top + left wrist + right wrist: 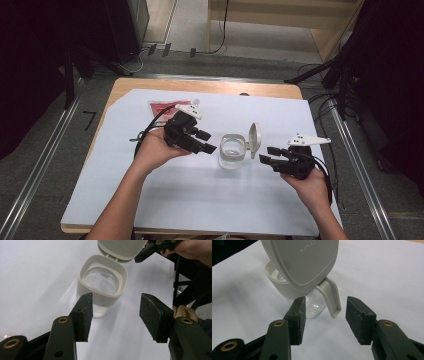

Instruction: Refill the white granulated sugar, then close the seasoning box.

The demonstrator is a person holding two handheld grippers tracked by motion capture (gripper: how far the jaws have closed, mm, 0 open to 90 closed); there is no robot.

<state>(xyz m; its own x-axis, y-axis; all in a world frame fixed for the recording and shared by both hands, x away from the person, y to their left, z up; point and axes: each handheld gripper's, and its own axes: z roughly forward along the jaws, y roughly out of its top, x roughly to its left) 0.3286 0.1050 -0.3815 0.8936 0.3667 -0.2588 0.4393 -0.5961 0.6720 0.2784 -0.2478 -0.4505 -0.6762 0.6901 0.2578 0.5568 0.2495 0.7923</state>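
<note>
The high view is looking forward and down over the whole counter [165, 200] from above its near edge. Each claw view is looking along its own jaws, close, from opposite sides; all three are sharing the open-lidded clear jar [233, 150] [102, 285] [312, 305].

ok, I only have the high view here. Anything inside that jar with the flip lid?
Observer: The left gripper view looks straight into the jar. It looks empty, and its clear bottom shows through.
Operator: Is the right gripper on the lid?
Observer: No. In the right gripper view the right gripper is open. The latch tab hanging from the lid sits near the gap between its pads, and they are not pressing on it.
Operator: And the left?
Observer: The left gripper is open too. The jar is ahead of its pads, not between them.
</note>
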